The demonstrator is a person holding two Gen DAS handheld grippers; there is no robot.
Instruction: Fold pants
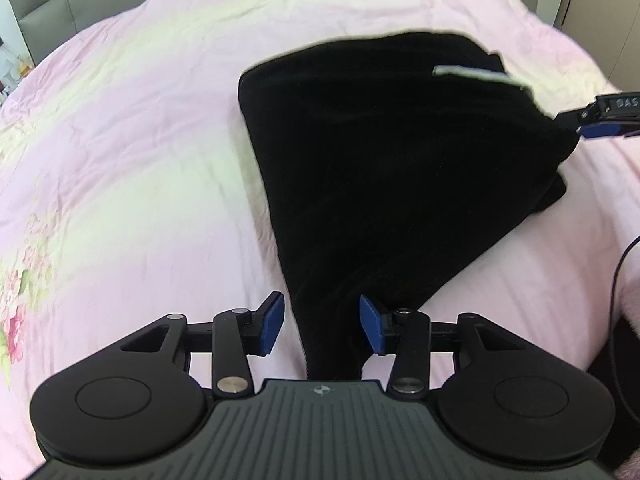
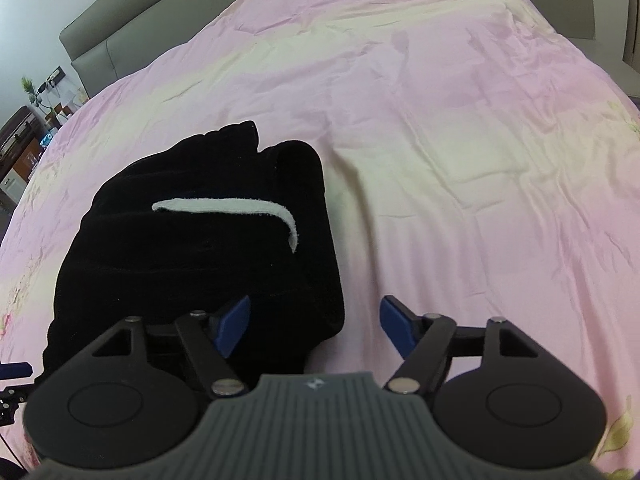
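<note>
Pink bedding (image 1: 140, 140) with a faded floral print covers the whole work surface, and a grey upholstered headboard (image 1: 44, 4) closes off the far end. At the left edge of the right wrist view, cluttered furniture (image 2: 20, 136) stands beside the bed.

Left gripper (image 1: 322, 322): the blue pads (image 1: 272, 320) are spread apart. A narrow tail of the black pants (image 1: 380, 152) runs between them and down toward the gripper body, yet neither pad presses on the cloth. Judgement: this end is released or not yet taken, so the fabric rests under its own weight.

The pants lie in a compact, multi-layered bundle on the bedding, wide at the far end and tapering toward the left gripper. A white strip (image 2: 240, 206) shows on the top layer. The stacked layers suggest that most folds are complete and that only squaring-up remains.

Right gripper (image 2: 316, 324): its jaws are also spread, gripping nothing. The left pad (image 2: 234, 326) sits over the near edge of the bundle; the right pad (image 2: 396, 330) is over bare bedding. In the left wrist view this gripper appears at the bundle's right corner (image 1: 560, 120), just beside the cloth; contact cannot be confirmed. That placement suits pressing or tucking the edge.
</note>
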